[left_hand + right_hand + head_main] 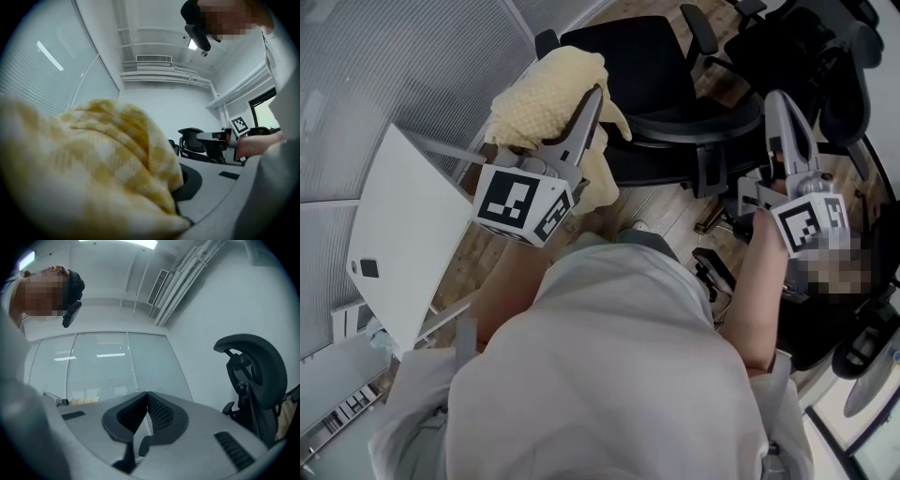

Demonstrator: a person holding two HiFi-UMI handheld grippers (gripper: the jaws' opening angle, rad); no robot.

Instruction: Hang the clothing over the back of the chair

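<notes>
One yellow garment [539, 94], bunched in left tool [592, 98], long axis unclear.

Clothing [546, 89] is sitting upper centre-left in head view, bunched over left gripper [592, 101]. Chair [652, 66] is standing just beyond it, upper centre. Right gripper [776, 101] is sitting at frame right, well apart from clothing. Table [408, 234] is lying along left side.

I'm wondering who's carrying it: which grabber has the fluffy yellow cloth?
The left gripper, at the head view's left: its jaws clamp the yellow checked clothing. The right gripper has its jaws shut together with nothing between them.
</notes>
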